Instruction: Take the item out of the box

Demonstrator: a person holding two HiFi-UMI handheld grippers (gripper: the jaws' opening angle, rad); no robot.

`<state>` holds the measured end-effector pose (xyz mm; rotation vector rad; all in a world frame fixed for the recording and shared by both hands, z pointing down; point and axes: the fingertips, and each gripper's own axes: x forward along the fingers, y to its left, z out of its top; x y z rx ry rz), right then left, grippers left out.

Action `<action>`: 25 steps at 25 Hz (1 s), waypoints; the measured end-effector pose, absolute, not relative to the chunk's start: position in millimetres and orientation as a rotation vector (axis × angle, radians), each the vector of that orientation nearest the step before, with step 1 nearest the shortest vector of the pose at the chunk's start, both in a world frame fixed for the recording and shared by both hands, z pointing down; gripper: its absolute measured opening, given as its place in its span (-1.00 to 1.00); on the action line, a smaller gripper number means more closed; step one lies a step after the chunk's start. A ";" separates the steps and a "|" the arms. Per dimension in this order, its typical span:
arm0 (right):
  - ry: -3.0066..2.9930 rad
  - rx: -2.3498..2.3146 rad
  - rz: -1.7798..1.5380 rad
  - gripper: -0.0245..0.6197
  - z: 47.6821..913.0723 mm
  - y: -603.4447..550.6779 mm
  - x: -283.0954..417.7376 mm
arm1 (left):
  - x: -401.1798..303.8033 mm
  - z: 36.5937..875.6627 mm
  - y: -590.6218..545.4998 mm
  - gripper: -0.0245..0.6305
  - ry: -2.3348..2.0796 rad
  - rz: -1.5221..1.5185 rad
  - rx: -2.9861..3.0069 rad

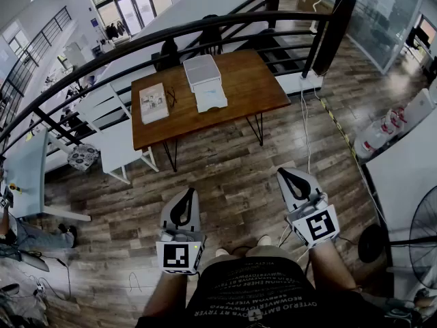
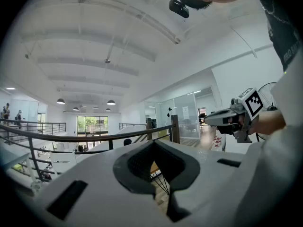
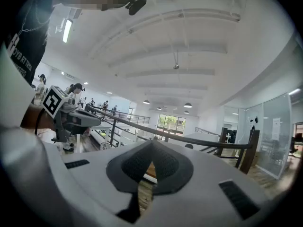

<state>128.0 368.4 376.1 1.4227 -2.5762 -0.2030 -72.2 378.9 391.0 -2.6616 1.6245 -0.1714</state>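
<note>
A white box (image 1: 202,72) sits on the brown wooden table (image 1: 246,80) far ahead, with a white flap or sheet (image 1: 210,100) lying at its near side. What is inside it is hidden. Both grippers are held low by my body, well short of the table. My left gripper (image 1: 189,191) is shut with nothing in it, its tips meeting in the left gripper view (image 2: 152,144). My right gripper (image 1: 284,172) is also shut and empty, its pads touching in the right gripper view (image 3: 151,144). Each gripper points up and forward over the railing.
A black curved railing (image 1: 205,27) runs behind the table. A smaller flat printed box (image 1: 153,102) lies on the table's left part. White chairs (image 1: 113,145) stand left of the table, a white surface (image 1: 410,162) and a fan (image 1: 420,231) at right. Cables (image 1: 305,125) trail on the wooden floor.
</note>
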 end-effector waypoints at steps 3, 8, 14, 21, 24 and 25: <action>-2.580 1.406 -0.201 -0.94 377.7 363.0 151.1 | -47.9 390.8 375.4 -0.91 1.636 -0.162 -2.648; -2.632 1.372 -0.198 -0.93 376.9 352.5 179.0 | -15.5 389.5 368.4 -0.91 1.665 -0.191 -2.629; -2.697 1.297 -0.203 -0.93 378.8 341.1 207.3 | 18.2 387.3 362.9 -0.91 1.731 -0.206 -2.575; -2.731 1.250 -0.130 -0.79 392.7 335.1 236.8 | 45.8 384.3 369.9 -0.91 1.803 -0.218 -2.519; -2.739 1.246 -0.104 -0.75 399.1 334.0 241.6 | 48.9 390.1 374.5 -0.91 1.813 -0.255 -2.519; -2.740 1.246 -0.099 -0.73 400.3 333.2 242.1 | 49.8 391.5 373.8 -0.91 1.812 -0.264 -2.526</action>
